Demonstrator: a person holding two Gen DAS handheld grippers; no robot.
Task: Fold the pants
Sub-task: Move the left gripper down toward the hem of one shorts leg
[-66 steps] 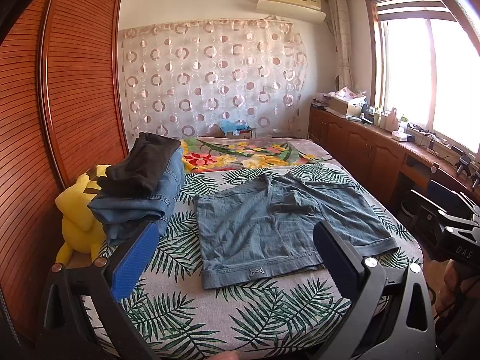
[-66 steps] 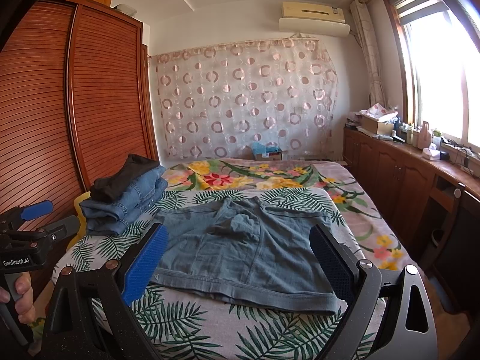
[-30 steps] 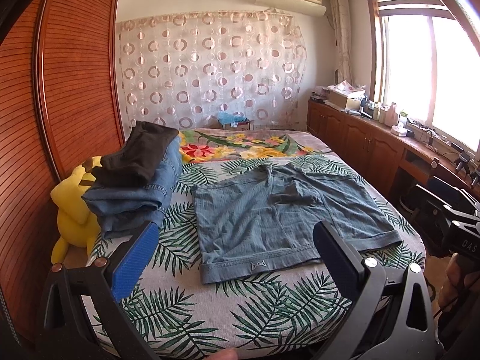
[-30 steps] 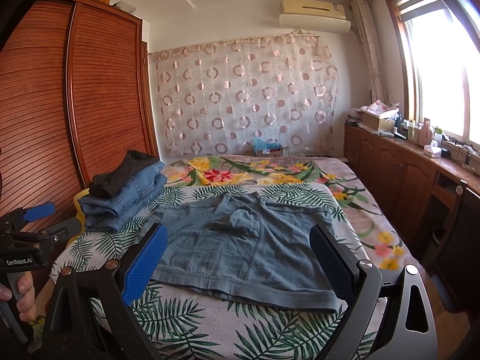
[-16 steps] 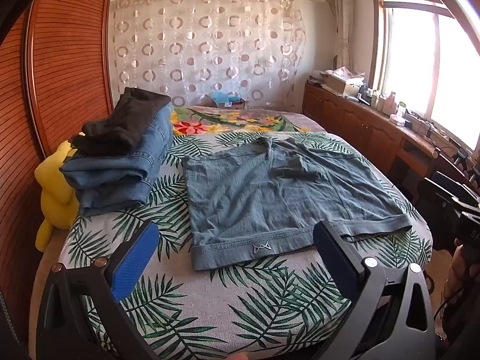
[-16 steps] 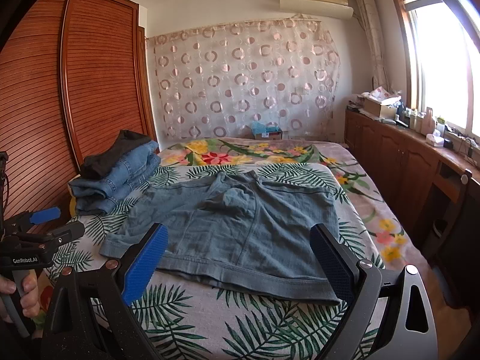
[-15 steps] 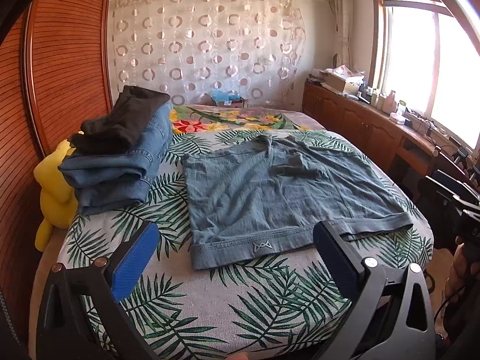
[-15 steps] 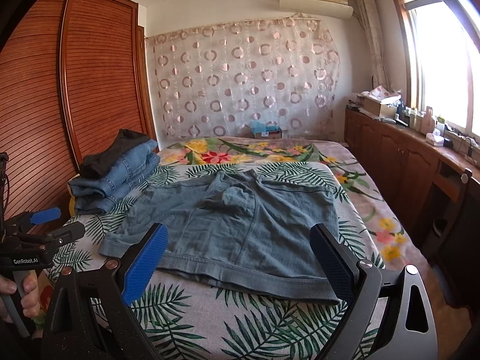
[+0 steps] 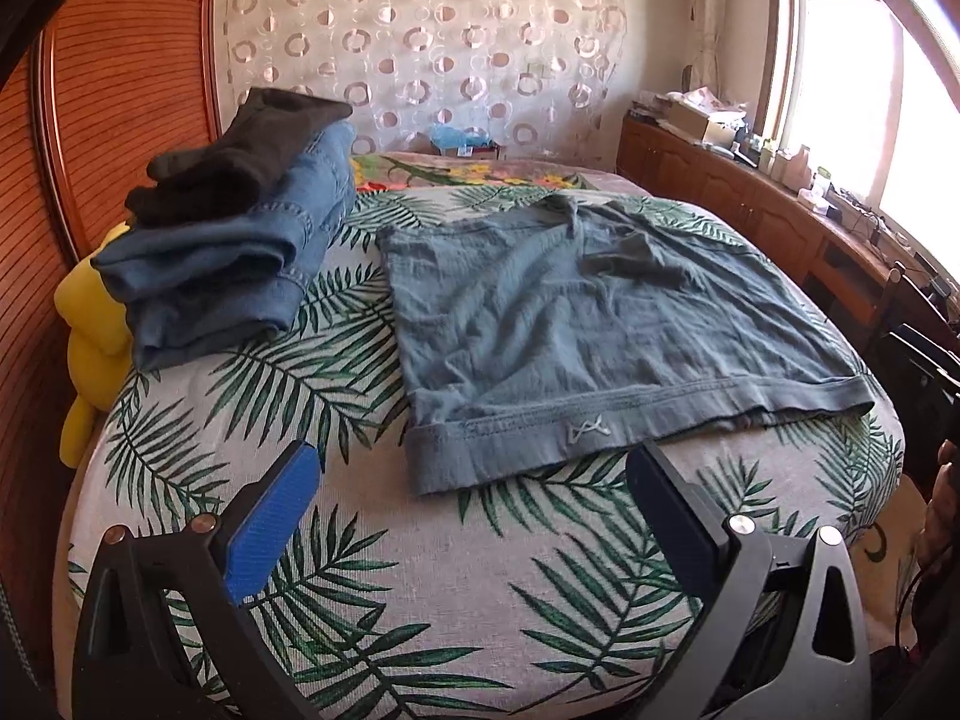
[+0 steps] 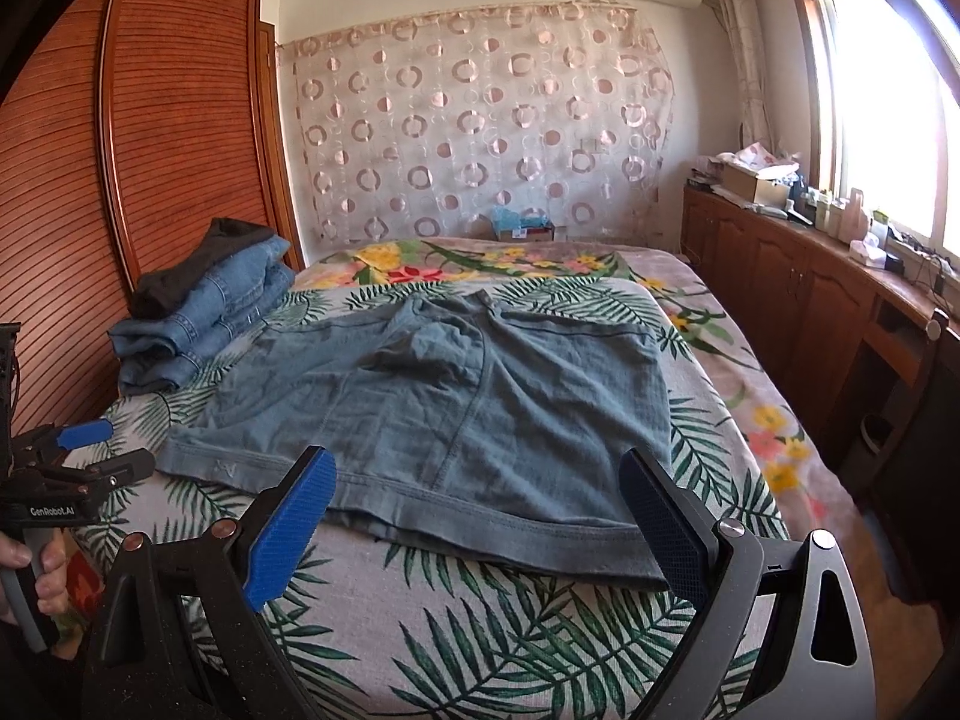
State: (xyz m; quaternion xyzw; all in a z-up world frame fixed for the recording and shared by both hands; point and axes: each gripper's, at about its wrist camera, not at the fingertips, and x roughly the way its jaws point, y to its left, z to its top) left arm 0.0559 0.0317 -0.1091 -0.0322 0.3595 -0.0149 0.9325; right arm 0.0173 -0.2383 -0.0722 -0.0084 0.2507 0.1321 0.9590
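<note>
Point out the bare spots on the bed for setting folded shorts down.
Bare leaf-print bedspread between the blue denim shorts' hem and the bed's near edge; a narrower strip between shorts and the stacked folded jeans. That left side is crowded.

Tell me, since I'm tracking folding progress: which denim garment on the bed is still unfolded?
The grey-blue denim shorts, spread flat mid-bed; the other jeans lie folded in the stack at the left.

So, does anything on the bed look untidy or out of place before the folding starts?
Only small things. The denim shorts lie spread flat, but a bunched fold sits near the crotch. A yellow plush toy is wedged between the bed and the wardrobe, under the folded pile.
</note>
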